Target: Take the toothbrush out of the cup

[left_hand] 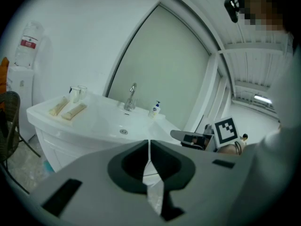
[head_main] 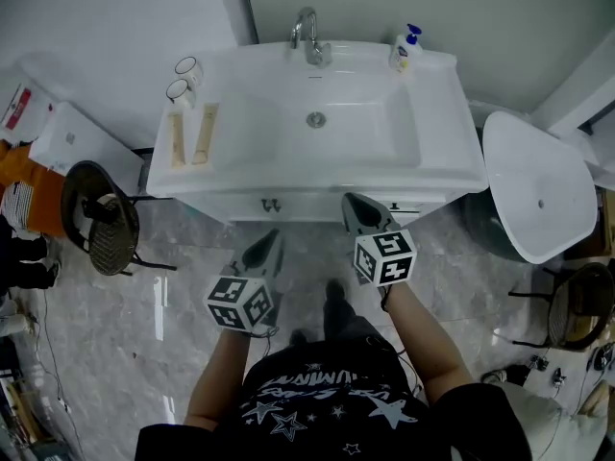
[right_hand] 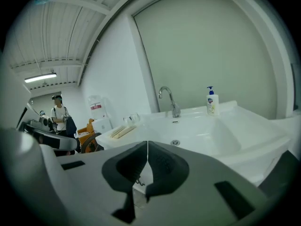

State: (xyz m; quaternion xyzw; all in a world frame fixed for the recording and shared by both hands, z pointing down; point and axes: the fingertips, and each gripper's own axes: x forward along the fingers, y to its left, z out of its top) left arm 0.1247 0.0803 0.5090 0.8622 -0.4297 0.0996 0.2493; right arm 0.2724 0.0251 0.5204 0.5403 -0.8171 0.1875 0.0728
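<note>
Both closed and empty, left gripper (head_main: 270, 242) and right gripper (head_main: 353, 203) hover before the sink (head_main: 454, 113), cups (head_main: 183, 78) at its far-left corner

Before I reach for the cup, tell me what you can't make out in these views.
- Glass cups: small and far in all three views, so whether either holds a toothbrush cannot be told.
- Tan packets lying beside them: print and contents are too small to read in any view.
- Soap bottle: its label is too small to read.
</note>
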